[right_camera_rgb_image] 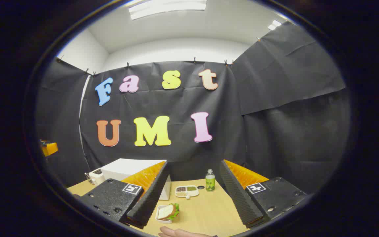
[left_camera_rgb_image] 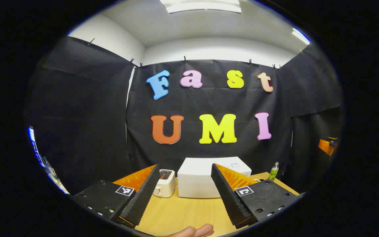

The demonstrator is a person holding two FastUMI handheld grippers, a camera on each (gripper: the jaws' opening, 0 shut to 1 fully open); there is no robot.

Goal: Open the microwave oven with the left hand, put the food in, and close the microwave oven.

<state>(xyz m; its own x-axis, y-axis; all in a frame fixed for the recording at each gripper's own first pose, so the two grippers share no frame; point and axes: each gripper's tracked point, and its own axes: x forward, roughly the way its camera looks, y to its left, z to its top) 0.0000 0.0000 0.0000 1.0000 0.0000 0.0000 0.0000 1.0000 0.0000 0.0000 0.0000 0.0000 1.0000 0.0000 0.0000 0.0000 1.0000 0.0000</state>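
Observation:
A white microwave oven (left_camera_rgb_image: 206,179) stands shut at the back of the wooden table, straight ahead of my left gripper (left_camera_rgb_image: 186,197), which is open and holds nothing. In the right gripper view the same microwave oven (right_camera_rgb_image: 127,169) sits at the left. A sandwich on a small white plate (right_camera_rgb_image: 167,213) lies just in front of my right gripper (right_camera_rgb_image: 192,200), near its left finger. That gripper is open and empty too.
A white toaster (left_camera_rgb_image: 165,183) stands left of the microwave. A green bottle (right_camera_rgb_image: 210,181) and a small divided tray (right_camera_rgb_image: 187,191) sit toward the back. A hand (left_camera_rgb_image: 196,231) shows at the bottom edge of the left gripper view, and a hand (right_camera_rgb_image: 179,233) at the bottom of the right gripper view.

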